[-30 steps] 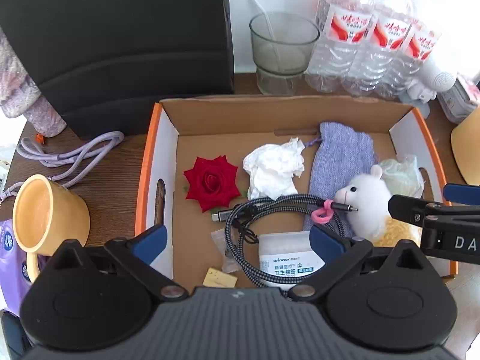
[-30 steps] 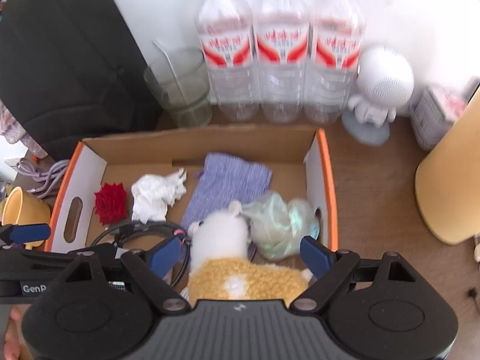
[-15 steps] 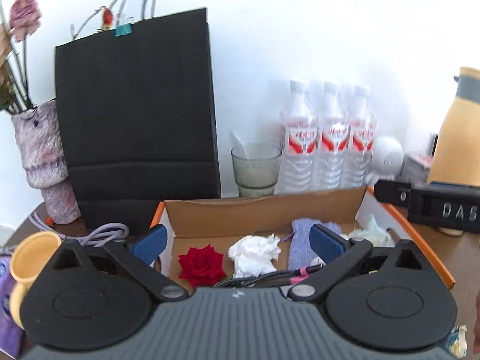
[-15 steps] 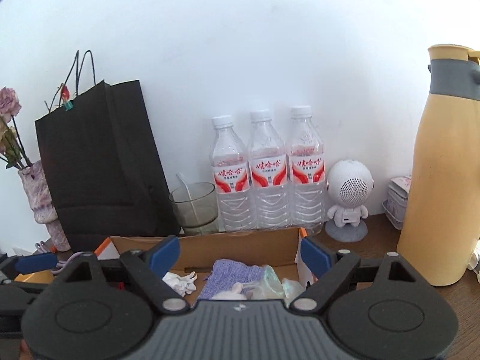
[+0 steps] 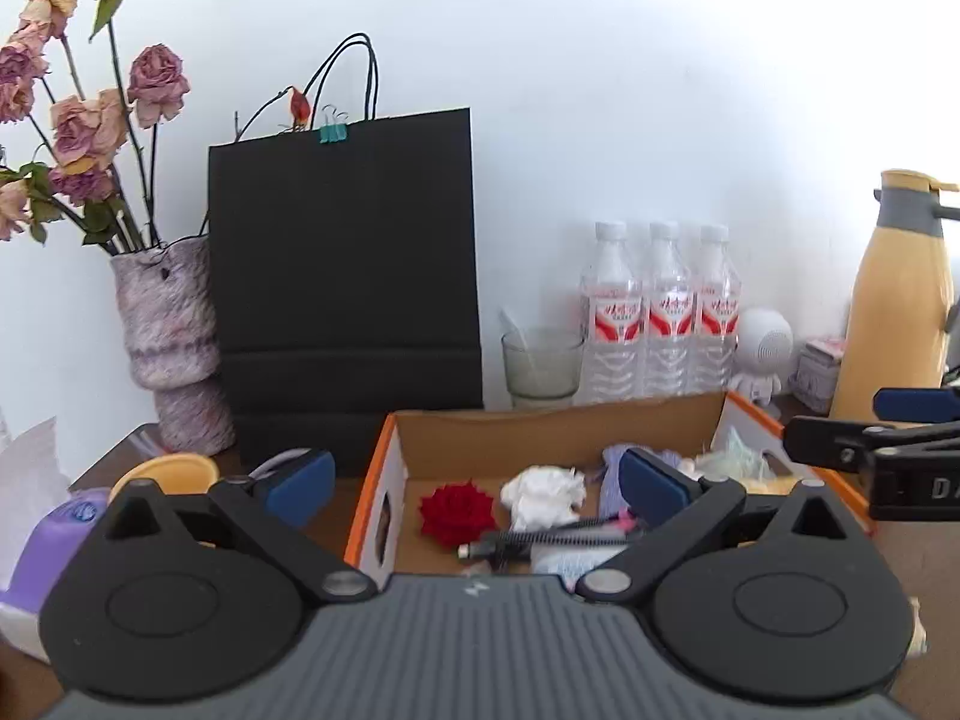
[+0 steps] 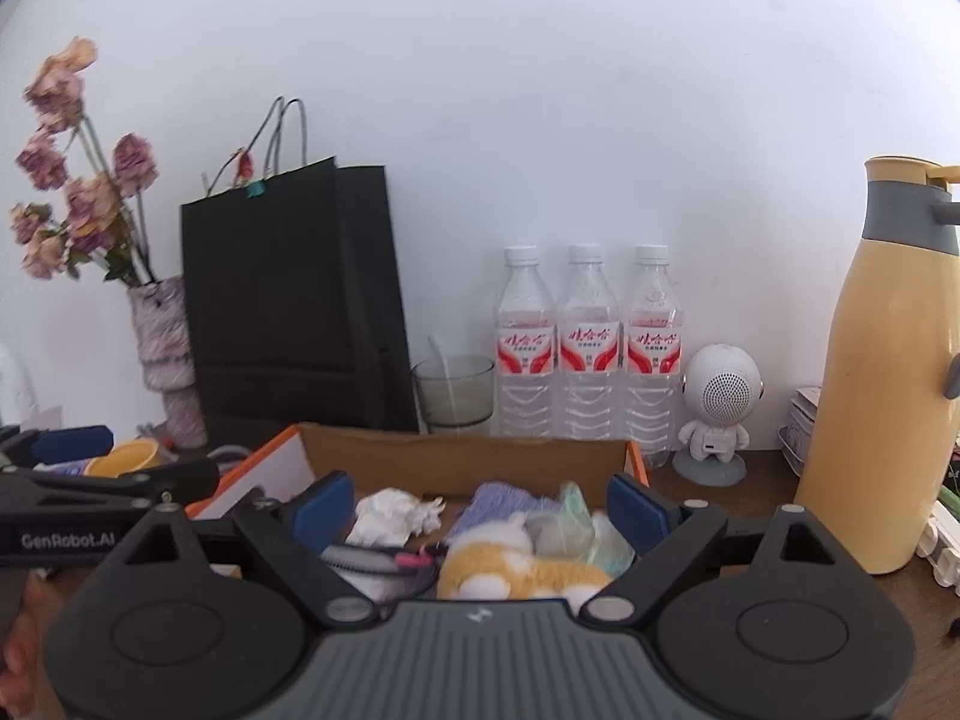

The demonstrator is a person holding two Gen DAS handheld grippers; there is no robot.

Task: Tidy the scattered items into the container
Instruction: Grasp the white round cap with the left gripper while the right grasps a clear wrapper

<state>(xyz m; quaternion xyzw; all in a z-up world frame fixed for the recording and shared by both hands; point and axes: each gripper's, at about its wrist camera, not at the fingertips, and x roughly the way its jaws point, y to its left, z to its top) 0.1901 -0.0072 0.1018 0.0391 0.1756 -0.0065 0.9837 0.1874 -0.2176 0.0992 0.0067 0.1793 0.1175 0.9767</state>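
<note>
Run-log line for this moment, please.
left gripper: open, empty | right gripper: opening, empty | cardboard box: holds red rose, crumpled tissue, plush toy, cable

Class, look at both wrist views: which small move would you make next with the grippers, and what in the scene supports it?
Probably swing the left gripper toward the yellow cup lying outside the cardboard box. The rose, tissue, cable and plush toy already lie inside, and both grippers are empty, the right gripper opening.
</note>
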